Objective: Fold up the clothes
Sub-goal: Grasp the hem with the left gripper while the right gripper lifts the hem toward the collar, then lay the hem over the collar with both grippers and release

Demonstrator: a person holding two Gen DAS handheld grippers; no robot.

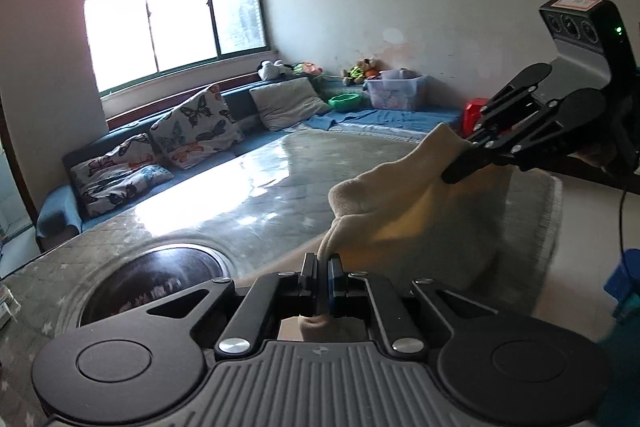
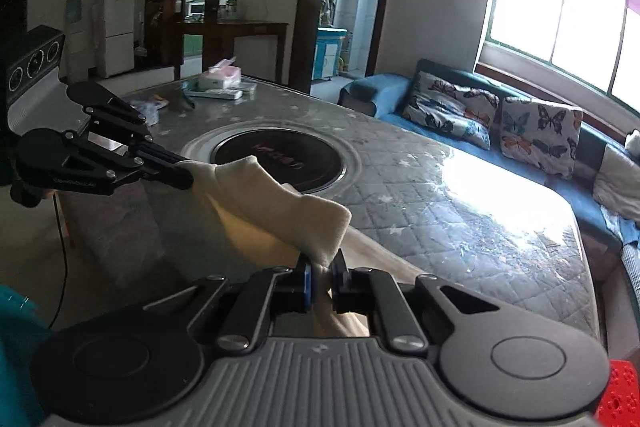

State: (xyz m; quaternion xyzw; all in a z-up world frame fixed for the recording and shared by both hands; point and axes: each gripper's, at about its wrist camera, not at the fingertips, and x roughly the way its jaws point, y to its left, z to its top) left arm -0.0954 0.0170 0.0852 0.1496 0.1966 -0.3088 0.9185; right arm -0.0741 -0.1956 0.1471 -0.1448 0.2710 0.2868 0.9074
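Left wrist view is showing the left gripper (image 1: 323, 269) pinching an edge of the cream garment (image 1: 420, 211) between its two nearly closed fingers, with the cloth rising just ahead of the fingertips. Further ahead and to the right of this tool, the right gripper (image 1: 460, 163) is clamping another part of the same edge. In the right wrist view, the right gripper (image 2: 322, 273) is also nearly closed on the cloth, and the left gripper (image 2: 188, 177) is holding the far end, ahead and to the left. So the garment (image 2: 276, 203) is hanging between both tools, lifted above the quilted table cover (image 2: 440, 195), and sagging in the middle. A round dark hob (image 2: 280, 157) is lying beyond the cloth, set into the table.

I judge that the step in hand is spreading the garment before laying it down. To do it well, both tools should be pulling gently apart until the held edge is straight, keeping the same height, then lowering the cloth flat ahead of the fingers. Both grips are looking shallow, so a strong pull could be slipping the fabric out.
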